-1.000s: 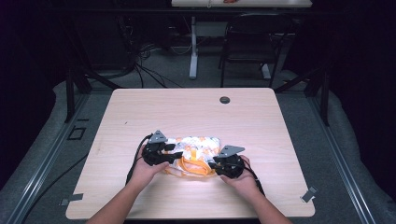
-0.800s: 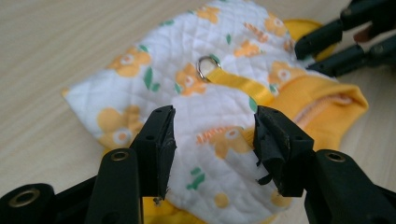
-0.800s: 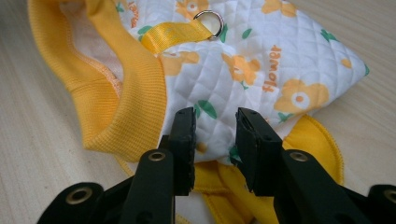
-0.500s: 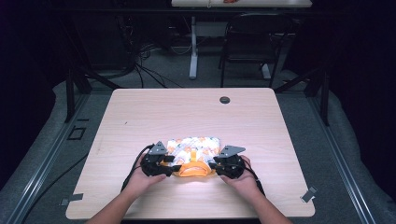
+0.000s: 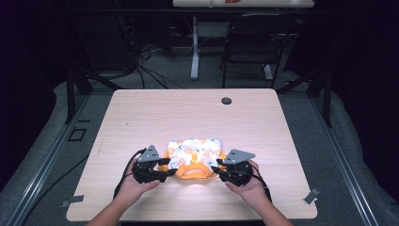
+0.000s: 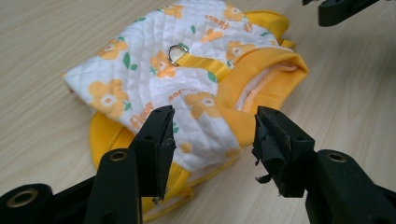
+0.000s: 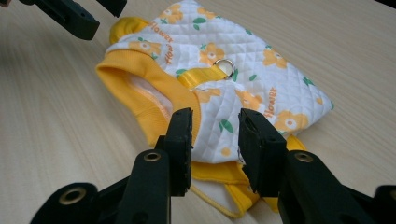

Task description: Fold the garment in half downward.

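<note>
The quilted floral pet vest (image 5: 195, 153) lies flat at the near middle of the tabletop (image 5: 141, 117). Since the earlier frame, the left gripper (image 5: 173, 171) has drawn back, released. The right gripper (image 5: 214, 168) has lifted off, its jaws just opening, empty.

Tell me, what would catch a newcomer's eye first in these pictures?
The bright little quilted garment, white with orange flowers and yellow trim, lies folded near the front edge of the pale wooden table. A metal ring on a yellow strap sits on its back. On either side of it a person's hands hold black two-jaw tools, the left gripper and the right gripper, both with jaws open just short of the cloth.
</note>
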Action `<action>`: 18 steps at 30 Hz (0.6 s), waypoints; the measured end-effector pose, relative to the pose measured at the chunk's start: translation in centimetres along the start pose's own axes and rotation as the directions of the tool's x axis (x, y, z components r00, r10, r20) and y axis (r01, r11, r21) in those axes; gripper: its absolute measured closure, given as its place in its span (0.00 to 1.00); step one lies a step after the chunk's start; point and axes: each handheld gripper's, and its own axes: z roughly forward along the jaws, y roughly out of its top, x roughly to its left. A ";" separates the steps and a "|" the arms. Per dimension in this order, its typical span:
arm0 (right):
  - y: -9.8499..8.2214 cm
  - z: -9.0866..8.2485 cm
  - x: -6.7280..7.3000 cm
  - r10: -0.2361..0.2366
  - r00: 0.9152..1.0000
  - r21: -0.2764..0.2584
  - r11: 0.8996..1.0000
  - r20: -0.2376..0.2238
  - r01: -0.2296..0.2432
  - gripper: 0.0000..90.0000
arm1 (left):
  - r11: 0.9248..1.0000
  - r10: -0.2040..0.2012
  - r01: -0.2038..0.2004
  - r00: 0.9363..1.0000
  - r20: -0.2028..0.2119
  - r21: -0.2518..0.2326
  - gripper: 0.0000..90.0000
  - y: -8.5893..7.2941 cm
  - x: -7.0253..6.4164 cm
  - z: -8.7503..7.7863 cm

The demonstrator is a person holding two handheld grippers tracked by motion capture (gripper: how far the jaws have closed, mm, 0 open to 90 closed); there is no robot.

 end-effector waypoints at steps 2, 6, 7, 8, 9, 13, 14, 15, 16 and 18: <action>-0.1 -0.6 0.2 0.016 1.000 -0.010 1.000 0.005 -0.016 0.71 | 1.000 -0.007 0.007 1.000 -0.019 -0.008 0.53 -0.2 0.0 -0.8; -0.3 -1.8 0.4 0.033 0.999 -0.009 0.999 0.013 -0.033 0.70 | 0.999 -0.017 0.015 0.998 -0.058 -0.032 0.53 -0.8 0.1 -2.5; -0.4 -2.2 0.4 0.028 0.999 -0.005 1.000 0.017 -0.028 0.70 | 0.999 -0.022 0.019 0.998 -0.065 -0.038 0.53 -1.1 0.2 -3.1; -0.6 -2.5 0.4 0.027 0.999 -0.005 1.000 0.024 -0.027 0.69 | 0.999 -0.029 0.026 0.997 -0.070 -0.038 0.53 -1.3 0.2 -3.4; -0.7 -2.7 0.4 0.025 0.999 -0.004 1.000 0.026 -0.025 0.69 | 0.999 -0.039 0.037 0.997 -0.072 -0.040 0.53 -1.6 0.2 -3.7; -1.6 -3.5 0.2 0.033 0.999 0.004 0.999 0.032 -0.033 0.68 | 0.997 -0.062 0.059 0.995 -0.084 -0.041 0.53 -2.7 0.3 -4.9; -1.8 -3.6 0.1 0.034 0.999 0.007 0.999 0.035 -0.034 0.68 | 0.997 -0.066 0.063 0.993 -0.093 -0.041 0.53 -3.1 0.3 -5.2; -2.1 -3.7 0.0 0.039 0.998 0.009 0.999 0.042 -0.040 0.67 | 0.997 -0.066 0.063 0.993 -0.099 -0.042 0.53 -3.3 0.4 -5.4; -2.3 -3.7 0.0 0.041 0.998 0.013 0.999 0.043 -0.042 0.67 | 0.997 -0.072 0.068 0.992 -0.105 -0.041 0.53 -3.6 0.4 -5.6; -2.8 -3.7 -0.2 0.048 0.997 0.017 0.999 0.052 -0.049 0.67 | 0.996 -0.085 0.081 0.990 -0.110 -0.048 0.53 -4.1 0.6 -5.9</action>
